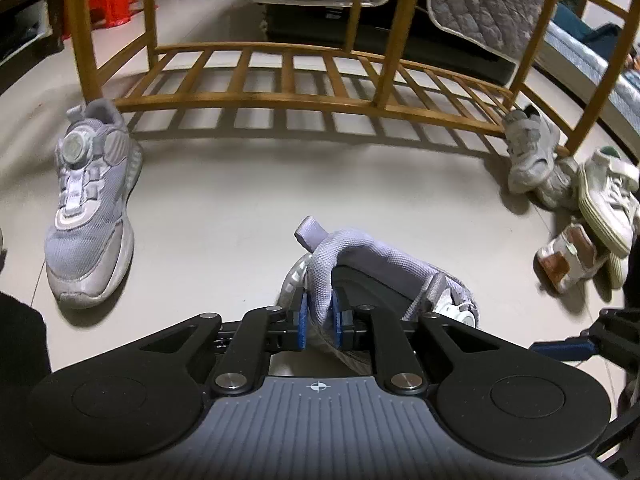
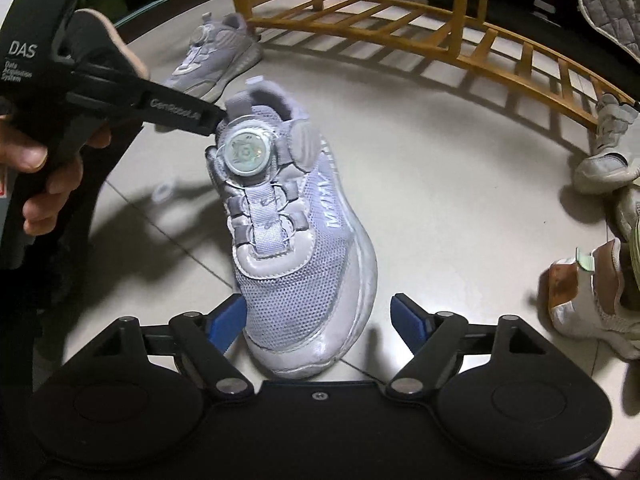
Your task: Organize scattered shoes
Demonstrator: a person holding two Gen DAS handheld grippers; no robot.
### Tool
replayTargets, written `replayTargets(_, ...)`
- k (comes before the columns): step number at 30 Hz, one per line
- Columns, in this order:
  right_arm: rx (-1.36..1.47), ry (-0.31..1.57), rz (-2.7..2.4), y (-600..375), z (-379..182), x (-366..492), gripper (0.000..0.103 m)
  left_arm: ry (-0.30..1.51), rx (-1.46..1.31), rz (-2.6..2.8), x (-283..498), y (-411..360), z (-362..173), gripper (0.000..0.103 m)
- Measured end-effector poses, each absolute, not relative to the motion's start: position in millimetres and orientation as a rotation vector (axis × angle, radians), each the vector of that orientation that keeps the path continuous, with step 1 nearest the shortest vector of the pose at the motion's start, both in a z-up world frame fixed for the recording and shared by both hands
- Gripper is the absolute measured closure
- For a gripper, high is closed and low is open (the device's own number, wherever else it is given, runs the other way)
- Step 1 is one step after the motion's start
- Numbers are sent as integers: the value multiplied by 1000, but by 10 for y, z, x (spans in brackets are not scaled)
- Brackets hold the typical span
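pinching only the soft heel collar of the grey sneaker (image 2: 288, 216) with the left gripper (image 1: 319, 316), jaws clamped on fabric; toe low over the floor (image 2: 440, 184), short of the wooden rack (image 2: 404, 12). right gripper (image 2: 320, 320) jaws apart, flanking the toe without touching. likely to swing or slip free under its own weight; could knock its mate (image 2: 212, 52) near the rack's left end.

Lavender dial-lace sneaker (image 2: 296, 232) upright, heel collar pinched; its mate (image 1: 90, 204) — near rack.
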State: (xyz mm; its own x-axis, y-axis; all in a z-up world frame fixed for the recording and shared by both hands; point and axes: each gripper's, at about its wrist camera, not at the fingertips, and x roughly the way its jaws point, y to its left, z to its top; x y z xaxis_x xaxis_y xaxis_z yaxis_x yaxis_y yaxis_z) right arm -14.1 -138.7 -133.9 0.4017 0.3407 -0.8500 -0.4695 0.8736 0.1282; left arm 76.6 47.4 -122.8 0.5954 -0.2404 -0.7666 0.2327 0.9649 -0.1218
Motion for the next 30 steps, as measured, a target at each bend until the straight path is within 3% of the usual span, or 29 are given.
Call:
replayTargets(2, -143, 1034, 522, -1364, -1337, -145, 23, 886, 4, -259, 765, 466, -1227, 74)
replayTargets(4, -148, 1033, 529, -1350, -1337, -148, 24, 877, 23, -240, 764, 457, -1226, 66)
replayTargets(13, -141, 1032, 514, -1360, -1322, -127, 42, 885, -12, -210, 796, 520, -1231, 53)
replayTargets(17, -127, 1008, 516, -1409, -1298, -134, 40, 886, -14, -201, 803, 526, -1232, 47)
replayTargets(21, -105, 988, 538, -1443, -1214, -129, 19, 882, -9, -199, 799, 525, -1221, 44)
replayTargets(27, -123, 938, 529, -1479, -1081, -141, 17, 875, -9, -189, 795, 530, -1207, 40)
replayTargets(30, -122, 934, 516, -1513, -1070, -122, 23, 875, -8, -190, 793, 530, -1207, 40)
